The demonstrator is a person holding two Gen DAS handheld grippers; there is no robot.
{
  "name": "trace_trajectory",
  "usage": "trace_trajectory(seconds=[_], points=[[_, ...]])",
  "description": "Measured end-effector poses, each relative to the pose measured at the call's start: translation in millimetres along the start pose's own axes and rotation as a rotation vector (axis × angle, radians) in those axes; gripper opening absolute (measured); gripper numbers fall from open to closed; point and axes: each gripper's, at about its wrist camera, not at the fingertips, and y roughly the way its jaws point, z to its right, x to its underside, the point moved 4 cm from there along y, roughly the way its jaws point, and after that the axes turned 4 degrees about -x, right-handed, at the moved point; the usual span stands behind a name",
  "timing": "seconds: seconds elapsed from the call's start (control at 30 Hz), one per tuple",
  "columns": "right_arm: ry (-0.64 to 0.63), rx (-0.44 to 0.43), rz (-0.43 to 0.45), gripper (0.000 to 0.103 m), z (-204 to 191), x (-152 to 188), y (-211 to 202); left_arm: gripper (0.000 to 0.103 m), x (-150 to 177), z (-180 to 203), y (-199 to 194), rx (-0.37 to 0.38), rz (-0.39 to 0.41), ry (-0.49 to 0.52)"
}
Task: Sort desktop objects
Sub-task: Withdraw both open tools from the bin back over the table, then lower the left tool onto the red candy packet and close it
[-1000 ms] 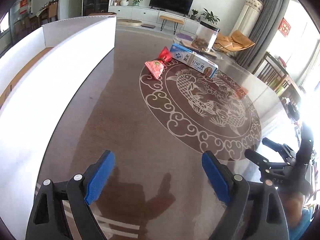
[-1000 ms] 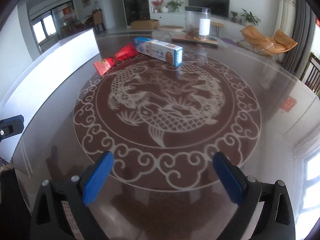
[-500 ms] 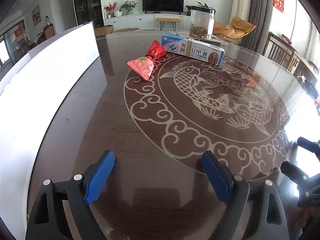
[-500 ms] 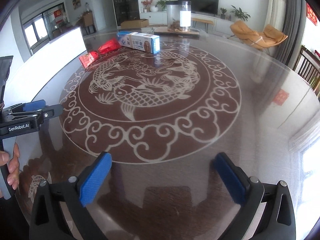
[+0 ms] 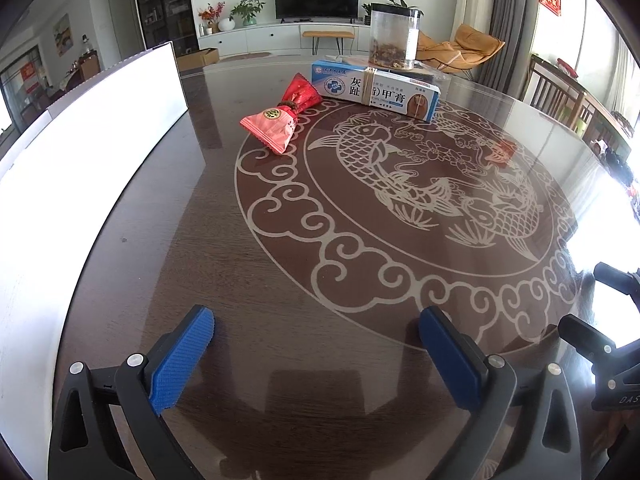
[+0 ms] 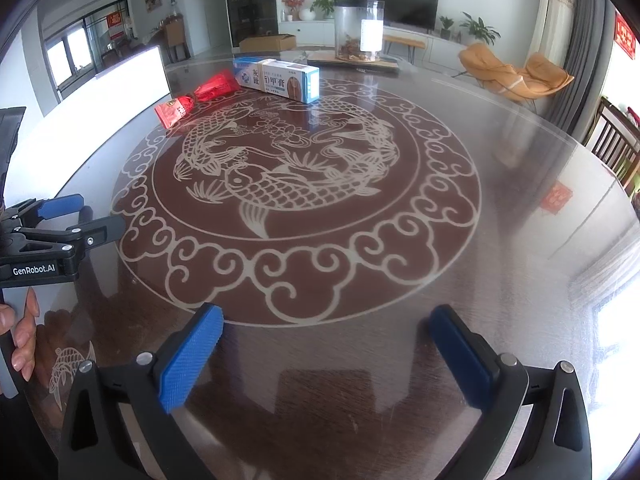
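Observation:
Two red snack packets tied together [image 5: 280, 120] [image 6: 192, 98] lie on the far side of the round glass table [image 5: 240, 280]. Behind them rests a blue and white ointment box [image 5: 376, 90] [image 6: 280, 78] with a rubber band round it. My left gripper [image 5: 316, 316] hovers over bare table near the front; its jaws are opening and nothing is between them. It also shows at the left edge of the right wrist view [image 6: 80, 216], held by a hand. My right gripper [image 6: 327, 314] stands open and empty over the near rim of the carp pattern.
A long white open box [image 5: 80, 128] [image 6: 100, 112] runs along the table's left side. A clear jar of dried bits [image 5: 394, 38] [image 6: 359, 34] stands on a board at the far edge. Wooden chairs [image 5: 560, 96] stand past the right rim.
The left wrist view has swung right and levelled, bringing the packets and box toward the middle. The left gripper has come into the right wrist view at its left edge.

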Motion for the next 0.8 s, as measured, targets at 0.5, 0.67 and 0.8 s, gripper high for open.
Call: trace_trajectory(seconds=[0.5,0.67,0.8], points=[[0.0,0.0,0.0,0.103,0,0,0,0.103,0,1,0,0.0,-0.001,0.0],[0.0,0.0,0.0,0.103,0,0,0,0.103,0,1,1,0.006,-0.003,0.003],[0.0,0.0,0.0,0.103,0,0,0,0.103,-18,0,14,0.046,-0.008,0.066]])
